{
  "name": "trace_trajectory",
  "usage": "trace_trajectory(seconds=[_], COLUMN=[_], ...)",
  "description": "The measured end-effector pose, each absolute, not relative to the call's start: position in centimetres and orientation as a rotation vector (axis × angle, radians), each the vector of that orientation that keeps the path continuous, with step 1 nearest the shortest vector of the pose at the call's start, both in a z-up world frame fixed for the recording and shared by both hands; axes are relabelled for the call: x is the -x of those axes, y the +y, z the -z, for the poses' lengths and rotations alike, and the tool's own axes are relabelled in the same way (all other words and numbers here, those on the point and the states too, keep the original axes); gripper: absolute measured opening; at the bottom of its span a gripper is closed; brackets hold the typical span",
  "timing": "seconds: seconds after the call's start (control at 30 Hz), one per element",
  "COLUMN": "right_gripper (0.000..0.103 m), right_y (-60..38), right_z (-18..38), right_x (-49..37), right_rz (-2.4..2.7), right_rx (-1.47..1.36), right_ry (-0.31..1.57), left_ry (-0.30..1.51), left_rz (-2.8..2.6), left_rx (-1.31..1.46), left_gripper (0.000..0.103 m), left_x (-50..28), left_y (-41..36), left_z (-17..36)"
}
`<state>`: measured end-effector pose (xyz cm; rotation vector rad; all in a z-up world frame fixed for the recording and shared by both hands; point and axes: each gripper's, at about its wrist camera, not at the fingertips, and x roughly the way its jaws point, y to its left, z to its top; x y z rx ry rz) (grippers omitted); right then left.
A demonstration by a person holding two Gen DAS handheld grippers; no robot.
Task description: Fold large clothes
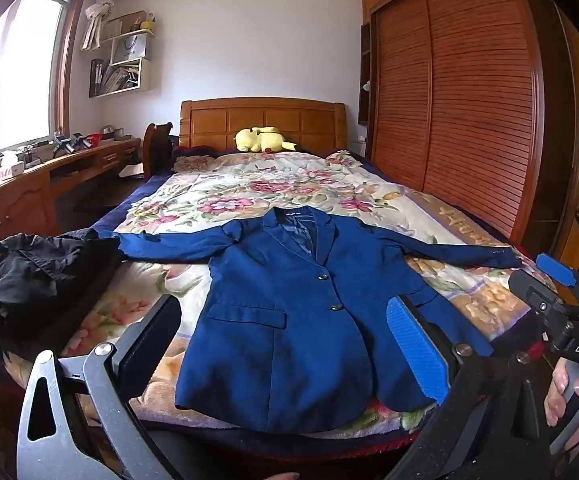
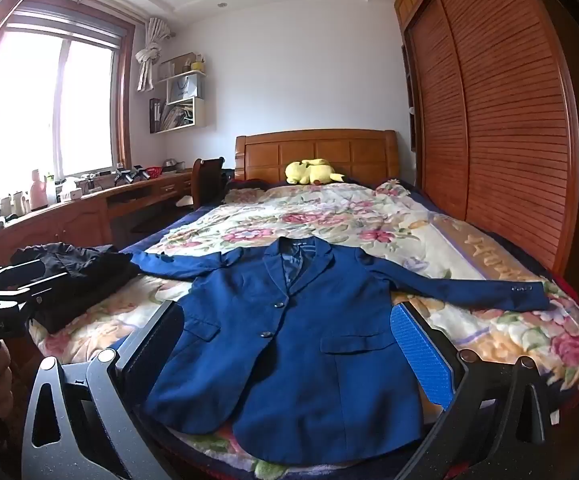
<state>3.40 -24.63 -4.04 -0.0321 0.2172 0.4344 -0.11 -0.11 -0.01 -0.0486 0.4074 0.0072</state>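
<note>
A dark blue blazer (image 1: 289,320) (image 2: 289,344) lies flat and face up on the floral bedspread (image 1: 257,188), buttoned, with both sleeves spread out to the sides. My left gripper (image 1: 285,344) hovers open over the blazer's lower half near the foot of the bed, with nothing between its fingers. My right gripper (image 2: 289,348) is also open above the hem and holds nothing. In the left wrist view a blue pad (image 1: 555,270) of the right gripper shows at the right, near the blazer's right cuff, with a hand (image 1: 577,396) on its handle.
A pile of black clothing (image 1: 37,280) (image 2: 77,276) sits on the bed's left corner, touching the left sleeve end. A yellow plush toy (image 1: 263,140) lies by the wooden headboard. A slatted wardrobe (image 1: 461,112) stands right of the bed, a cluttered desk (image 1: 49,168) left.
</note>
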Motion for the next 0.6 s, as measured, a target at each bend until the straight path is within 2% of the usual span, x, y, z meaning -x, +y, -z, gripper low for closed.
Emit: trace_trajectory(seconds=[0.6], right_gripper=[0.103], right_y=[-24.41], right_z=[4.17], right_x=[-3.50], right_rz=[-0.429], right_rx=[0.025], right_ry=[0.230], left_ry=[0.418], left_rz=[-0.011], left_rx=[0.053], left_gripper=[0.103], left_x=[0.02], left_y=[-0.16], left_z=[0.05])
